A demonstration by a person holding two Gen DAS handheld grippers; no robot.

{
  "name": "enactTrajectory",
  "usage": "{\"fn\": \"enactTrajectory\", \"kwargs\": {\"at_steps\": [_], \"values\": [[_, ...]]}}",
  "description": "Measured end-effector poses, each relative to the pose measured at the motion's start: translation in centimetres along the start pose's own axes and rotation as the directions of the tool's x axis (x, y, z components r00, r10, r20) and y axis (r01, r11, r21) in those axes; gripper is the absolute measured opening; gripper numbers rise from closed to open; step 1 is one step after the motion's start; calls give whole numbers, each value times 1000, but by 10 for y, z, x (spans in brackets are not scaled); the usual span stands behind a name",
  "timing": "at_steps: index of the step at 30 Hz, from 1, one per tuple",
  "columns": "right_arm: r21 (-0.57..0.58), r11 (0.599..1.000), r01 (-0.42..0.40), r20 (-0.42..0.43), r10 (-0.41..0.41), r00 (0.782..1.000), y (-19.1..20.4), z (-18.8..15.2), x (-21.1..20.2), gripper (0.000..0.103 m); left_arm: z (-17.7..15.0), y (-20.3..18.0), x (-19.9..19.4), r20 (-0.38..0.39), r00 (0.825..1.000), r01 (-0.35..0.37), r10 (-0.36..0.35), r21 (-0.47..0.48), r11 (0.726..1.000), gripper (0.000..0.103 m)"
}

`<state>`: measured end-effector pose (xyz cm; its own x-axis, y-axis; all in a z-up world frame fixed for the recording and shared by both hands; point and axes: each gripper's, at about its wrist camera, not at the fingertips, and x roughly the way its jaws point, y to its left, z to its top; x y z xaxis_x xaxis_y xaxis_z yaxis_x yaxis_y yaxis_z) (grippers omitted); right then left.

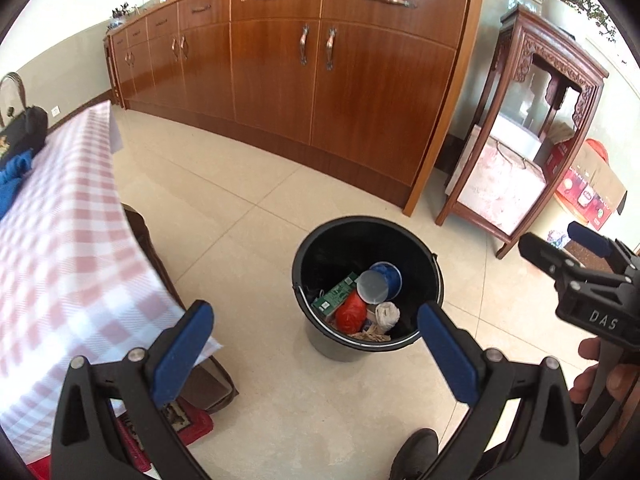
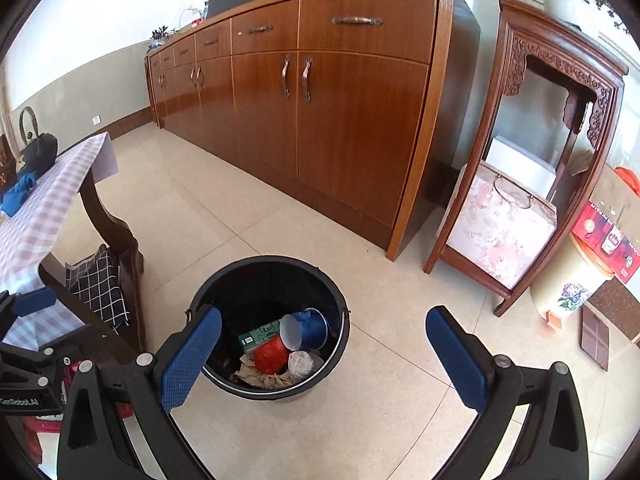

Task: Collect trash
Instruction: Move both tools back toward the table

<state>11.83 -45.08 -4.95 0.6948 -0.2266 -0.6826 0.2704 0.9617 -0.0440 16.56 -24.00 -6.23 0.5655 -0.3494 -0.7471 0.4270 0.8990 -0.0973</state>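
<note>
Both hand-held grippers hang above the floor with their blue pads spread wide and nothing between them: the left hand-held gripper (image 1: 316, 344) sits beside the corner of the checked tabletop (image 1: 60, 240), and the right hand-held gripper (image 2: 324, 354) looks almost straight down at the black bucket (image 2: 224, 280). The bucket stands on the tiled floor (image 2: 380, 420) in front of the wooden cabinet (image 2: 340, 120), and it already holds a blue cup (image 2: 308, 328) lying on its side, a green carton (image 2: 258, 336), a red wad (image 2: 270, 354), a white crumpled ball (image 2: 300, 362) and brown paper scraps (image 2: 264, 378). No loose trash shows on the visible floor. The step in hand appears to be the return to the tabletop for the next piece. Keep both sets of pads wide during the approach. Swing clear of the tabletop edge and the chair (image 2: 116, 256). Leave the bucket where it stands, so that each later drop falls inside its rim.
</note>
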Motion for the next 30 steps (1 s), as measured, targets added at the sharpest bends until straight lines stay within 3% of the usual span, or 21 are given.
{"fn": "enactTrajectory", "kwargs": {"at_steps": [9, 14, 21, 26, 30], "values": [[-51, 997, -57, 44, 60, 997, 32, 5, -45, 103, 2, 30, -45, 98, 994, -32, 40, -77, 997, 103], [-87, 991, -98, 78, 105, 991, 58, 15, -60, 103, -2, 54, -68, 160, 981, -86, 106, -125, 988, 103], [-159, 972, -170, 92, 186, 978, 108, 30, -67, 103, -10, 102, -86, 174, 967, -148, 186, -208, 967, 103], [-224, 938, -264, 90, 290, 953, 157, 42, -75, 103, -22, 148, -114, 193, 941, -217, 280, -291, 932, 103], [-263, 888, -377, 69, 407, 911, 200, 52, -77, 103, -38, 194, -137, 196, 905, -287, 377, -372, 883, 103]]}}
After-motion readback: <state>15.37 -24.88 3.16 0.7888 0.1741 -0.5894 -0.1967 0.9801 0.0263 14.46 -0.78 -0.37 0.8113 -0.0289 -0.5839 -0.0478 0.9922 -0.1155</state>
